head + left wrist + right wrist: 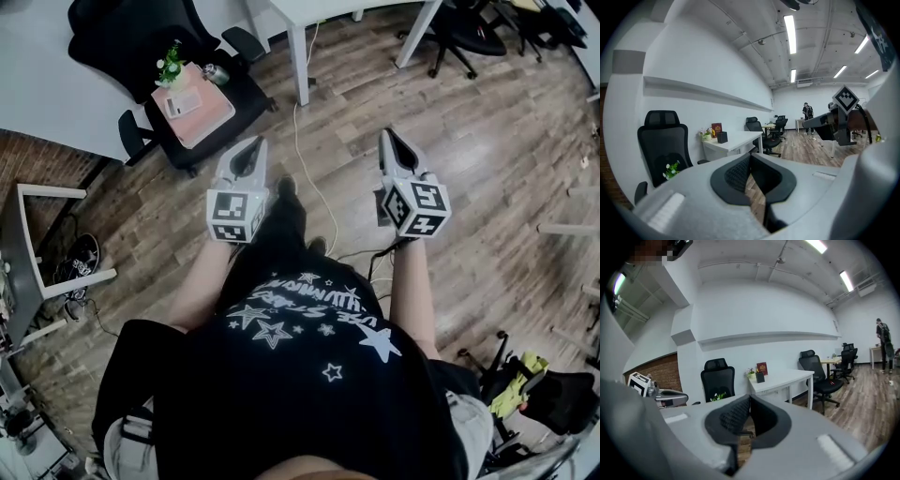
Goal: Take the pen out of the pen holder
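Observation:
A small black pen holder (722, 137) stands on a white desk (736, 140) against the wall, beside a little potted plant and a dark red card. The right gripper view shows the pen holder (760, 377) too; any pen in it is too small to make out. My left gripper (250, 143) and right gripper (387, 136) are held side by side at waist height over the wooden floor, well short of the desk. Both point roughly level towards it. The left gripper (750, 157) and right gripper (750, 399) have their jaws together with nothing between them.
A black office chair (178, 56) stands ahead to the left, with a pink tray (194, 105) and a small plant on its seat. A white desk leg (298, 56) and a floor cable (314, 183) lie ahead. More chairs and a person (807, 112) are farther down the room.

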